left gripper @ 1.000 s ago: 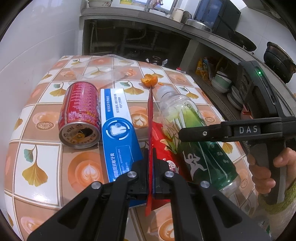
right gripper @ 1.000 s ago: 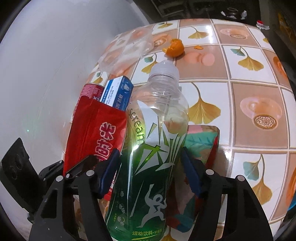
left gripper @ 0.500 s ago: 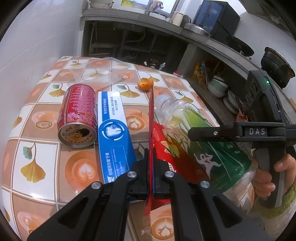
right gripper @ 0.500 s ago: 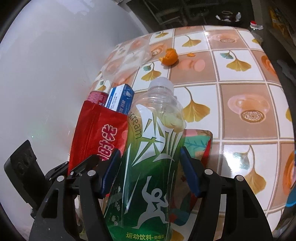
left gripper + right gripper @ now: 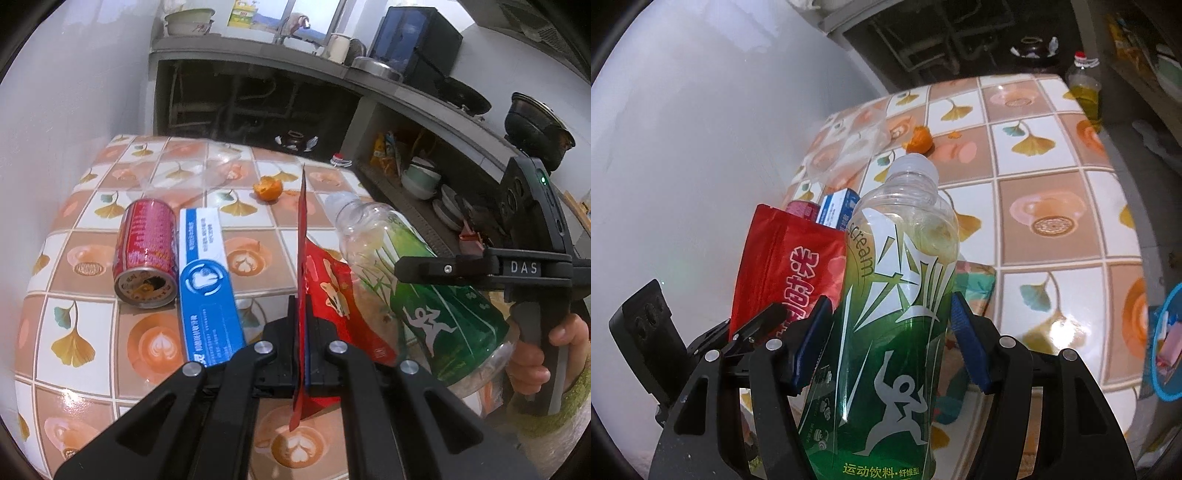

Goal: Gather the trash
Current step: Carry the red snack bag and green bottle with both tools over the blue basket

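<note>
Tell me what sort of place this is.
Most likely a home kitchen. A concrete counter along the far wall carries a faucet and a black wok, stacked bowls sit on a shelf beneath, and the trash lies on a table with a tile-patterned cover.

Clamped green bottle (image 5: 886,332), pinched red wrapper (image 5: 302,258), toppled can (image 5: 144,254).

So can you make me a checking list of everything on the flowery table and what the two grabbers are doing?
Surface: tiled table, leaf pattern.
Job's things: red can lying on its side beside blue box; orange peel farther back; clear plastic wrapper.
Clutter: bowls on shelf.
Grippers: left gripper shut on red packet; right gripper shut on green bottle; both lifted.
Cables: nothing seen.
Surroundings: kitchen counter, white wall.
</note>
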